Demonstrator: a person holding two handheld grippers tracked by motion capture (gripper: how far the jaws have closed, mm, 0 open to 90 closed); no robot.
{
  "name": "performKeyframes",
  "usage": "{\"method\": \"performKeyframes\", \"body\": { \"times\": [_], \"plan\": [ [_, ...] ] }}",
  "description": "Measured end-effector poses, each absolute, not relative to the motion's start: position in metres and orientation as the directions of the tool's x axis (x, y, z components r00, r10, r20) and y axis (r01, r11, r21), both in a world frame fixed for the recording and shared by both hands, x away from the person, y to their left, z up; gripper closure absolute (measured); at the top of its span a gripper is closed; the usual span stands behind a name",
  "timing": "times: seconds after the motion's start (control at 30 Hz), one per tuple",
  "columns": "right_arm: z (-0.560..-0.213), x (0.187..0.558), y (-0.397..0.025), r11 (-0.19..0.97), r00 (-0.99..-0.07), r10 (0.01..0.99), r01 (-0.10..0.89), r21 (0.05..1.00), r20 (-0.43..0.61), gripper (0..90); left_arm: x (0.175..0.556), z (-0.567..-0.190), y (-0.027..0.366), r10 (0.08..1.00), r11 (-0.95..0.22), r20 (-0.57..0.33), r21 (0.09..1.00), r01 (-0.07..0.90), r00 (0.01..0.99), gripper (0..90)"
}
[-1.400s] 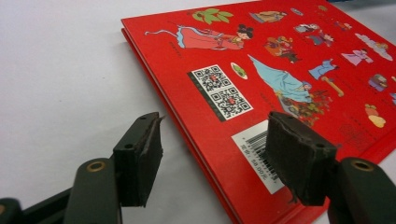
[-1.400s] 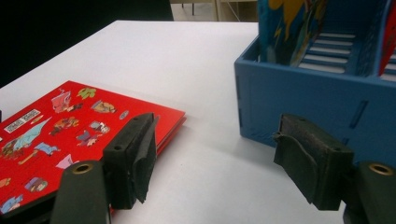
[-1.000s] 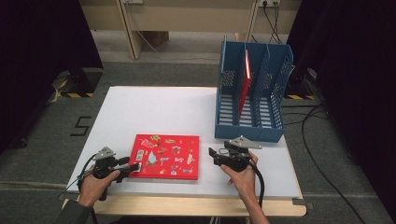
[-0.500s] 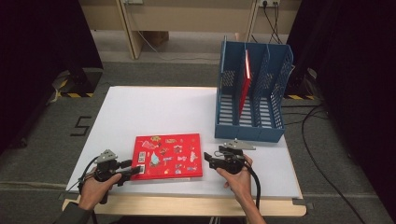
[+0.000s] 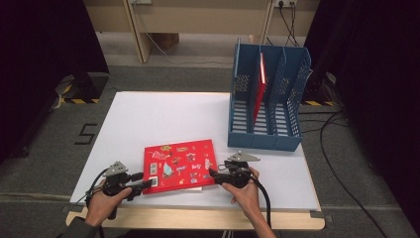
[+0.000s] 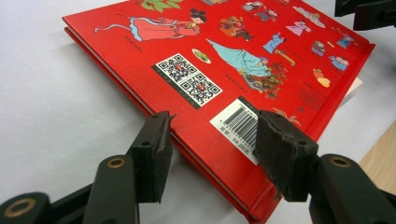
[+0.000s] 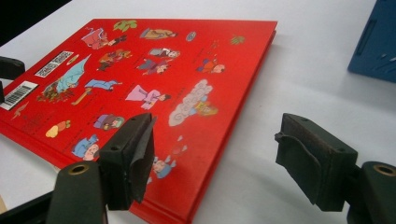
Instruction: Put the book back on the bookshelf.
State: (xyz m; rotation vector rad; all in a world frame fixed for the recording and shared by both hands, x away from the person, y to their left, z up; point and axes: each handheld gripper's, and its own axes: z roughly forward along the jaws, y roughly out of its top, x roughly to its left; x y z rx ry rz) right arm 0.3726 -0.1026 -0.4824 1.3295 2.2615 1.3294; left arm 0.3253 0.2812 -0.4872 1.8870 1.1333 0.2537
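A person's two hands each bring a gripper to one red picture book [image 5: 179, 165] lying flat near the front edge of a white worktop [image 5: 163, 119]. The left gripper [image 5: 141, 186] sits at the book's near left corner, its fingers [image 6: 152, 154] parted with one on each side of that corner, beside the barcode and two QR codes on the cover; whether they touch the cover cannot be told. The right gripper [image 5: 214, 173] meets the book's near right corner with its two fingers [image 7: 128, 156] spread wide, one over the cover's edge and the other out over bare worktop, gripping nothing. A pale sheet shows from under the book's front edge. Behind and to the right stands one blue file rack [image 5: 267, 99] with three slots, and a second red book [image 5: 259, 87] stands upright in its middle slot. Black cables trail from both grippers toward the person.
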Motion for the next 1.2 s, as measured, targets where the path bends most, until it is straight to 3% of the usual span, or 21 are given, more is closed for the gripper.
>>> {"method": "performKeyframes", "body": {
  "times": [0.57, 1.2],
  "plan": [
    [-0.492, 0.373, -0.090, 0.195, -0.588, 0.749, 0.635, 0.747, 0.305, 26.4, 0.324, -0.487, 0.279, 0.791, -0.189, -0.249, 0.769, 0.611, 0.559, 46.2],
    [-0.499, 0.373, -0.088, 0.116, -0.553, 0.717, 0.695, 0.710, 0.424, 23.5, 0.324, -0.489, 0.279, 0.794, -0.181, -0.257, 0.766, 0.617, 0.551, 47.1]
  ]
}}
